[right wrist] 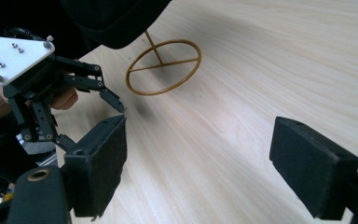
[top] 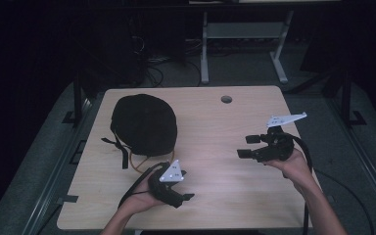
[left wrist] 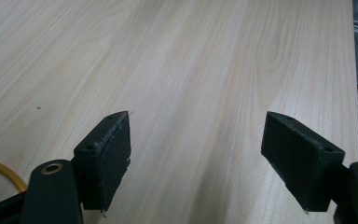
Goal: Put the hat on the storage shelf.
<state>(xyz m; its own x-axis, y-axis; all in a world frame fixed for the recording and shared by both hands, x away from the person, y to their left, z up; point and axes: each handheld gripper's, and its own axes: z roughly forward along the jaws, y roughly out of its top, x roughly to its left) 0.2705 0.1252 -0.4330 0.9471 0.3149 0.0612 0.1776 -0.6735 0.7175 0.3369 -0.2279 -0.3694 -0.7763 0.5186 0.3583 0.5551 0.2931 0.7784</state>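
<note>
Looks like a lab: pale wooden table with cable hole, tangled black cables on grey floor behind.

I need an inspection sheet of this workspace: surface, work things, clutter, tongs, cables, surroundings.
Surface: light wooden table, round hole near the far edge.
Job's things: black cap at far left, straps hanging; yellow wire ring beside it.
Clutter: nothing seen.
Tongs: left tongs open over bare wood; right tongs open, aimed toward the ring.
Cables: one black cable trails from the right tongs.
Surroundings: dark room, white desk frame, floor cables.
</note>
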